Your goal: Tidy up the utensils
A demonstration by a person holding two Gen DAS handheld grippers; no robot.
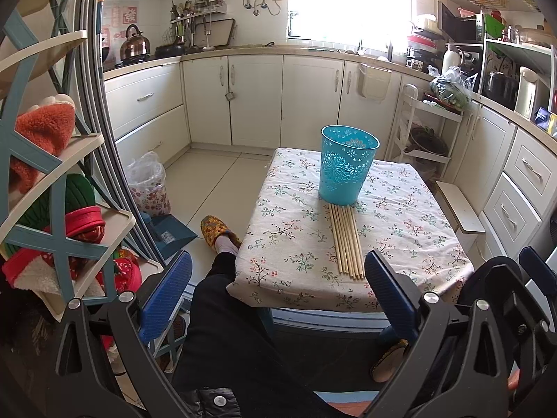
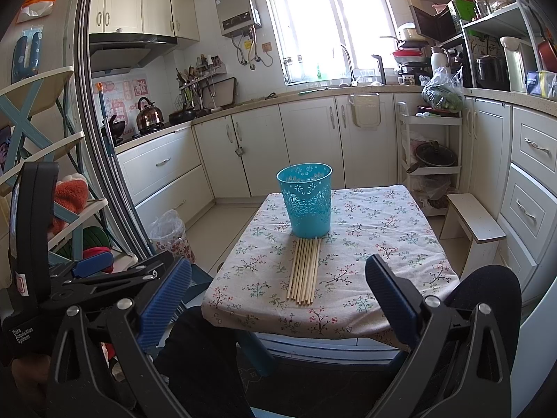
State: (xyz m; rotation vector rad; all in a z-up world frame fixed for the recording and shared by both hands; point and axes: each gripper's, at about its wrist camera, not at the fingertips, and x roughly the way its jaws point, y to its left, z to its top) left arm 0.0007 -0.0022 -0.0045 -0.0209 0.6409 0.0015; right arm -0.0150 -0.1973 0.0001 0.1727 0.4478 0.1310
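Observation:
A turquoise perforated plastic cup [image 1: 348,165] stands upright on a small table with a floral cloth [image 1: 289,244]. Several pale wooden chopsticks [image 1: 346,240] lie side by side on the cloth, touching the cup's near side. In the right wrist view the cup [image 2: 306,200] and chopsticks [image 2: 304,270] sit on the same cloth [image 2: 365,261]. My left gripper [image 1: 278,278] is open and empty, held short of the table's near edge. My right gripper [image 2: 278,282] is open and empty, also short of the near edge. The left gripper's body shows at the left of the right wrist view.
A shelf rack [image 1: 52,181] with slippers and cloth items stands at the left. A person's legs [image 1: 222,289] are under the table's near edge. A white step stool [image 2: 473,223] stands to the right of the table. Kitchen cabinets [image 1: 257,97] run behind.

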